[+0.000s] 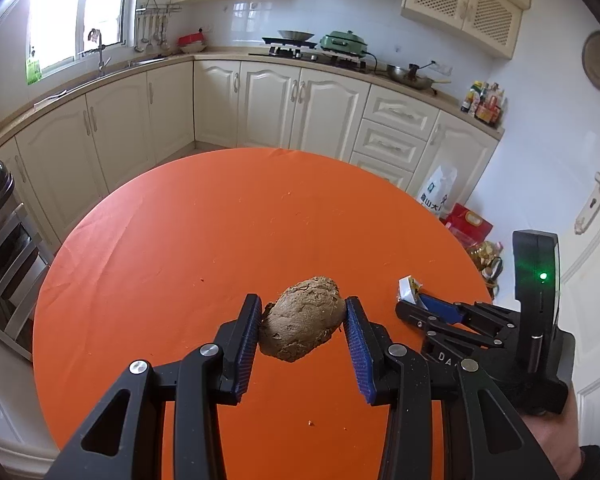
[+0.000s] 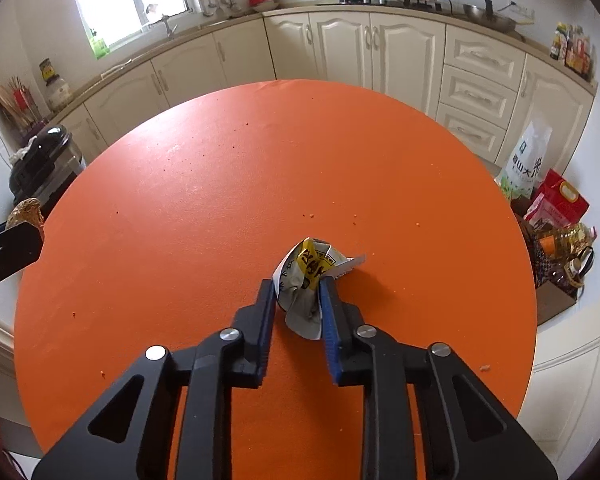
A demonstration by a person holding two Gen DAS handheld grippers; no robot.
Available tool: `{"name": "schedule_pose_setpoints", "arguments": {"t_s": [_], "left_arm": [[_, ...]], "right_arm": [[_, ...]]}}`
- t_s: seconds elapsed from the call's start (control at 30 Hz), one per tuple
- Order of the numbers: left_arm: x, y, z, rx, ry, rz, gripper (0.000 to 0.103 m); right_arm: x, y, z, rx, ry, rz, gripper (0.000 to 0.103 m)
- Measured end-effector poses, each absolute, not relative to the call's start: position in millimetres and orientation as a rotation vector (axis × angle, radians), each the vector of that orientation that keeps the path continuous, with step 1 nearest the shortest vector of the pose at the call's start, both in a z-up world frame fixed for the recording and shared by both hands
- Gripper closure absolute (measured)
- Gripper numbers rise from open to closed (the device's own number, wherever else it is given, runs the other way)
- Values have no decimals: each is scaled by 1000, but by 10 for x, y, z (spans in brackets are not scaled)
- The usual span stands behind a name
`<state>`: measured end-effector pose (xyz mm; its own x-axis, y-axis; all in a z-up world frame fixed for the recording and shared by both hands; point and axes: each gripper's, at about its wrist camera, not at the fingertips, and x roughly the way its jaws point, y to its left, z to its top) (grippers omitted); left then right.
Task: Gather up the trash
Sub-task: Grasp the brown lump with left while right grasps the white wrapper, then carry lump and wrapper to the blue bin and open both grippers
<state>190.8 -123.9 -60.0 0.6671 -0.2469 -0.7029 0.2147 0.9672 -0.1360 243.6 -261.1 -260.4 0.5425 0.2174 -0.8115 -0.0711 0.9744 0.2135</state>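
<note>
Clamping a crumpled wrapper (image 2: 308,280) between the right gripper (image 2: 298,296) pads, low over the orange table (image 2: 220,184), long axis running away along the fingers. Left gripper (image 1: 303,322) squeezing a brown lump (image 1: 300,320), held clear of the tabletop, off to the wrapper's left.

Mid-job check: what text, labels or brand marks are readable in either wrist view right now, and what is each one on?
"DA", cut off: white letters on the right gripper's black body, left wrist view.
"山大米", partly legible: white rice sack on the floor.
Black characters on yellow: crumpled wrapper in the right gripper; too creased to read.
Red box, condiment bottles: labels too small.
Brown lump in the left gripper: no text.
</note>
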Motion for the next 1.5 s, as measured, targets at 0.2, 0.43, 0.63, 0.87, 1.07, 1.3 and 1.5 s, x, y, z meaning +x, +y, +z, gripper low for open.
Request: {"name": "schedule_pose_setpoints", "arguments": {"t_s": [0.2,0.43,0.63,0.87,1.07,1.3,1.5], "left_arm": [[1870,-1229,-606,-35,800,-273,65],[1825,-1234,-534,-16,781,-272,65],[1807,-1284,-522,-8,767,-297,65],[1707,-1655,-387,16,727,-368,65],[1540,-2152,-224,44,665,-469,65],[1329,-2705,-90,80,610,-611,65],[1464,-3257,-328,141,699,-757,65]], "right_arm": [[2381,-2677,-2580,201,980,191,84],[2354,-2755,-2504,247,966,204,85],[2222,-2890,-2224,271,901,207,85],[1974,-3168,-1732,290,791,173,85],[1645,-3681,-1319,311,692,78,85],[1276,-4340,-1030,318,620,-77,85],[1018,-4936,-1333,386,665,-214,85]]}}
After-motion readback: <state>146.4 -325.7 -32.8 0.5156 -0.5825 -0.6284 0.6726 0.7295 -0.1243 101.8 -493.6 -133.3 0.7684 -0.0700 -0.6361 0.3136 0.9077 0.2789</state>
